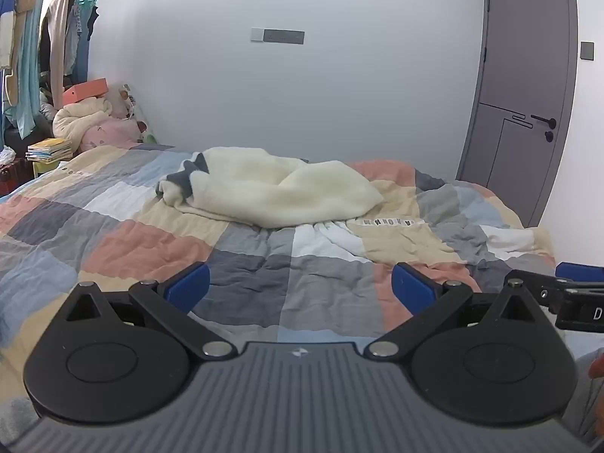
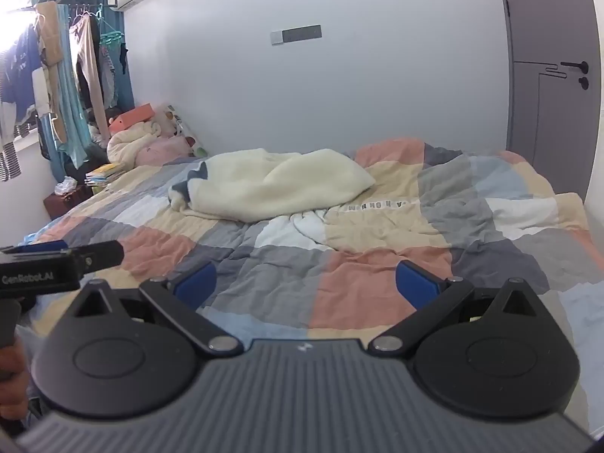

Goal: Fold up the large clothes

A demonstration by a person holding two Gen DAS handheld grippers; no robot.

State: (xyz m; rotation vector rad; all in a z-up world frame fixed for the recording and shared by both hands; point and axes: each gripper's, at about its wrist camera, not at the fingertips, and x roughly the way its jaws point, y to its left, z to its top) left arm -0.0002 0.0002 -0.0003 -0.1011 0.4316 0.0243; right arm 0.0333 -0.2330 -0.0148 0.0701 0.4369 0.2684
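A cream fleece garment (image 1: 279, 188) with a grey trim lies crumpled near the far middle of the bed; it also shows in the right wrist view (image 2: 275, 185). My left gripper (image 1: 300, 287) is open and empty, held above the near part of the bed, well short of the garment. My right gripper (image 2: 307, 283) is open and empty, likewise above the near bed. The right gripper's body shows at the right edge of the left wrist view (image 1: 566, 294); the left gripper's body shows at the left of the right wrist view (image 2: 56, 260).
The bed carries a checked patchwork quilt (image 1: 132, 241). Pillows and plush toys (image 1: 98, 124) pile at the far left corner. Clothes hang on a rack (image 2: 64, 75) at the left. A grey door (image 1: 524, 94) stands at the right. Books (image 1: 49, 149) stack beside the bed.
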